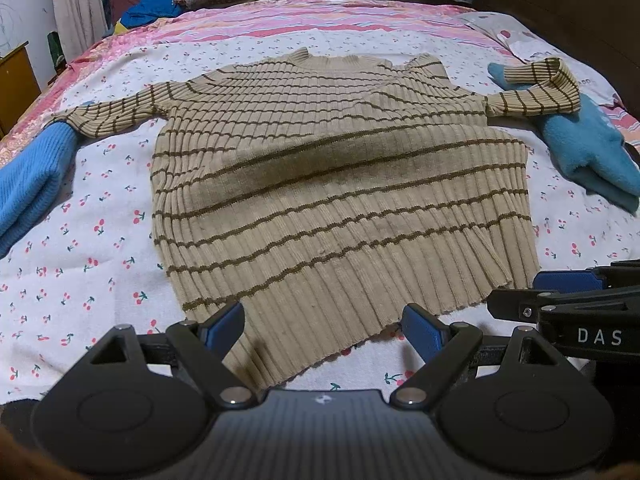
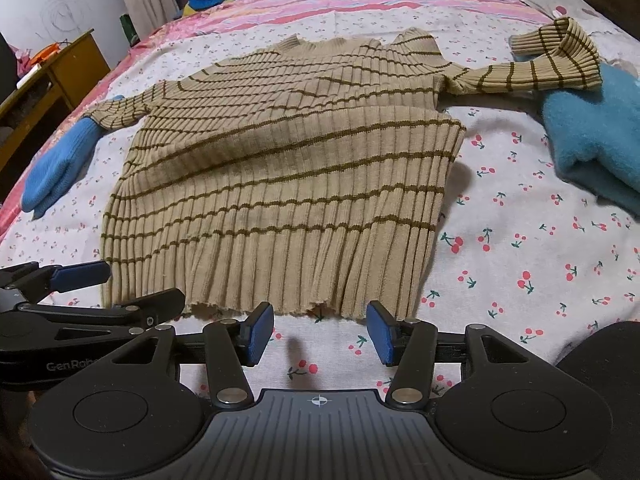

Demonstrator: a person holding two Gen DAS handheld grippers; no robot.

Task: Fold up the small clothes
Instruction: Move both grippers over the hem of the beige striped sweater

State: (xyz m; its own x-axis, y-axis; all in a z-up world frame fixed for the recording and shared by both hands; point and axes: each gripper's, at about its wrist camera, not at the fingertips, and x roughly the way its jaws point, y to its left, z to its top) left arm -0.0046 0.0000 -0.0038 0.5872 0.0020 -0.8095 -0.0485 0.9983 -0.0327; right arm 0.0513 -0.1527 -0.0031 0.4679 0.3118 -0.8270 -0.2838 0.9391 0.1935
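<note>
A tan ribbed sweater with brown stripes lies flat on the bed, neck away from me; it also shows in the right wrist view. Its left sleeve stretches out sideways. Its right sleeve is bent back on itself over a blue cloth. My left gripper is open and empty, hovering just above the hem. My right gripper is open and empty, just short of the hem. Each gripper shows at the edge of the other's view.
A blue knit garment lies at the left sleeve end. A teal fleece garment lies under the right sleeve. The bed has a white cherry-print sheet and a pink striped blanket. A wooden table stands left.
</note>
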